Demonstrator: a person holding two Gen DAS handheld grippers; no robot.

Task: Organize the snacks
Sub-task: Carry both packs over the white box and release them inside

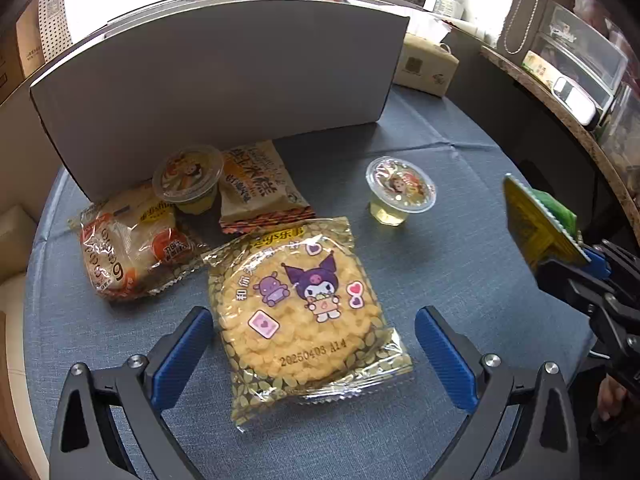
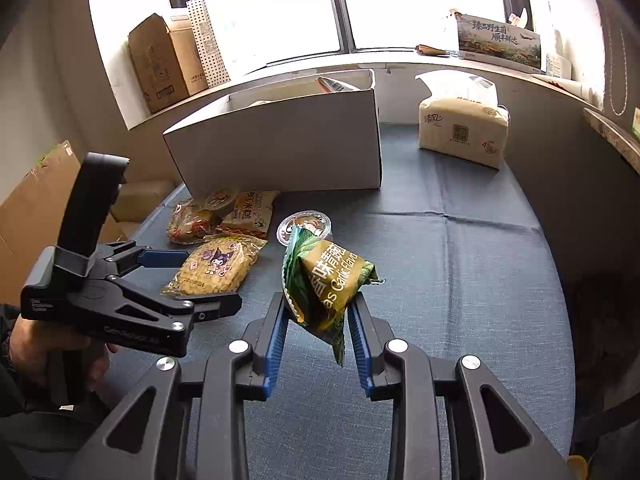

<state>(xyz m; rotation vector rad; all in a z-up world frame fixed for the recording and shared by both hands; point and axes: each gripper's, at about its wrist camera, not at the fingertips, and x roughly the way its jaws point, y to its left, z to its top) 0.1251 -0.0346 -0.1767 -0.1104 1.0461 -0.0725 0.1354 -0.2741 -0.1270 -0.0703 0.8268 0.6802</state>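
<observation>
Grey box (image 1: 224, 92) stands upright at back of blue tablecloth (image 1: 460, 280); all places below rel. to it. Tissue pack (image 2: 462, 132) sits to its right, near the back. Corn cracker pack (image 1: 300, 316), w/ cartoon print, lies flat in front of box, between the wide-open fingers of left gripper (image 1: 314, 350). Bread pack (image 1: 124, 244) and rice cake pack (image 1: 260, 188) lie just in front of box, a jelly cup (image 1: 188, 176) resting between them. Second jelly cup (image 1: 400, 190) stands front-right, apart. Right gripper (image 2: 318, 312) is clamped on green pea snack bag (image 2: 328, 280), held above cloth, front-right of box.
</observation>
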